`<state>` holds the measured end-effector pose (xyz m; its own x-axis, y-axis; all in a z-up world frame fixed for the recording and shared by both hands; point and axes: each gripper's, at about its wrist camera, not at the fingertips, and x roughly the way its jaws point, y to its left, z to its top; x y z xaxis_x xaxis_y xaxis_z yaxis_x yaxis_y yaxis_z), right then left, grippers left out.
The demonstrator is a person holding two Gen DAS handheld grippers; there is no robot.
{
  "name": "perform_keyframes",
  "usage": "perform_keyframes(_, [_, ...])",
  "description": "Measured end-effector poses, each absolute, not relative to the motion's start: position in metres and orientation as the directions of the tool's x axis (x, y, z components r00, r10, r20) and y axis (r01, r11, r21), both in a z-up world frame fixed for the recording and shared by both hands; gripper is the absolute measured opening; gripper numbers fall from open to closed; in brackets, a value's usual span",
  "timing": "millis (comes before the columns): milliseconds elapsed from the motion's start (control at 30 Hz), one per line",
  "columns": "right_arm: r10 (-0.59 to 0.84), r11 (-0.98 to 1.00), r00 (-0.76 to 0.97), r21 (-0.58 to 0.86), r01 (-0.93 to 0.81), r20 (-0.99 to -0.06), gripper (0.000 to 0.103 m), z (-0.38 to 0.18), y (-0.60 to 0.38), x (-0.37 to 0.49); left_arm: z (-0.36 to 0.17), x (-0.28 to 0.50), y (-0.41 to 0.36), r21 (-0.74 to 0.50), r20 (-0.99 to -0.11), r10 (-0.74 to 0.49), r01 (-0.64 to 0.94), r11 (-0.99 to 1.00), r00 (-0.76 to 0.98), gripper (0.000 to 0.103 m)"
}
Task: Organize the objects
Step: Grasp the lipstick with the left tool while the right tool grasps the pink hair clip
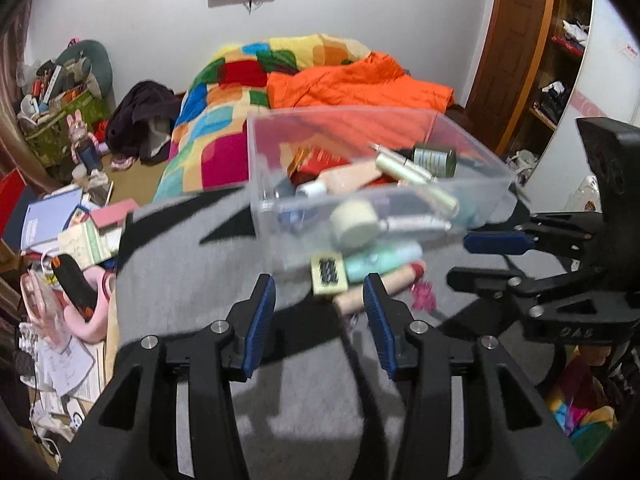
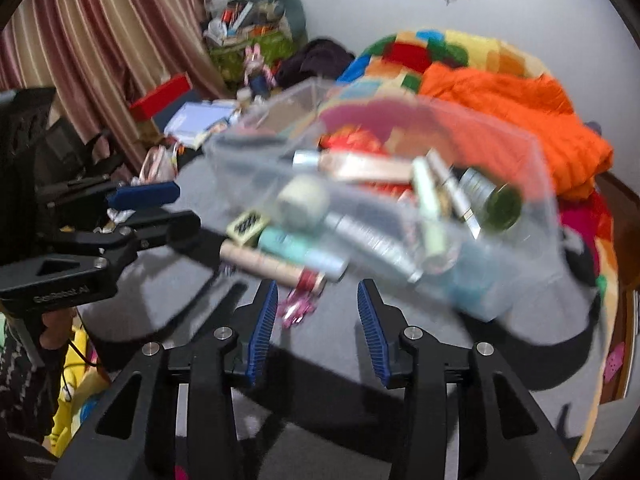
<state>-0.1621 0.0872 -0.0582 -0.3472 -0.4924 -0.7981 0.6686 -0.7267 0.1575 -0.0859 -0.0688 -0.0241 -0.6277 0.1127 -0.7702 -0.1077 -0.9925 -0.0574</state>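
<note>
Clear plastic bin (image 1: 472, 196) full of cosmetics: rigid, slick, light. Best gripped at rim. Fingers of left gripper (image 1: 320, 312) and right gripper (image 2: 316, 312) apart, empty.

A patchwork quilt (image 1: 224, 120) and orange duvet (image 1: 352, 84) lie heaped on the bed — striped curtains (image 2: 100, 40) hang beside a cluttered green basket (image 1: 60, 120), a wooden door (image 1: 516, 52) opposite.

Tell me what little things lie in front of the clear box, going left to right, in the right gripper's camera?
Checkered yellow packet → beige tube → shiny pink wrapper, all on the grey cloth before the clear box.
</note>
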Motion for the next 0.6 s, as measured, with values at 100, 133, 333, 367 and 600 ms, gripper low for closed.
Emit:
perform_keyframes(100, [-0.472,-0.726,-0.313,0.162,0.668,-0.824,0.038,-0.076,0.075,-0.164,-0.034,-0.083,-0.071,-0.072,-0.786,0.127,-0.114,-0.991,-0.605,0.045])
perform_keyframes(133, [-0.466,-0.728,-0.307,0.162,0.667,-0.83,0.038,-0.08,0.072,-0.165,-0.036,-0.082,-0.071,-0.078,-0.791,0.133,-0.117,-0.99,-0.598,0.045])
perform_keyframes(333, [-0.429,-0.737,-0.357,0.092,0.67,-0.83,0.027,-0.089,0.064,-0.158,-0.046,-0.083,-0.066,-0.087,-0.811,0.154,-0.145,-0.986,-0.564,0.046])
perform_keyframes(367, [-0.429,-0.736,-0.356,0.093,0.67,-0.83,0.027,-0.089,0.066,-0.158,-0.047,-0.084,-0.063,-0.084,-0.813,0.158,-0.156,-0.984,-0.561,0.046])
perform_keyframes(600, [-0.435,-0.76,-0.368,0.116,0.639,-0.822,0.027,-0.089,0.089,-0.157,-0.037,-0.095,-0.036,-0.066,-0.797,0.2,-0.247,-0.967,-0.57,0.046])
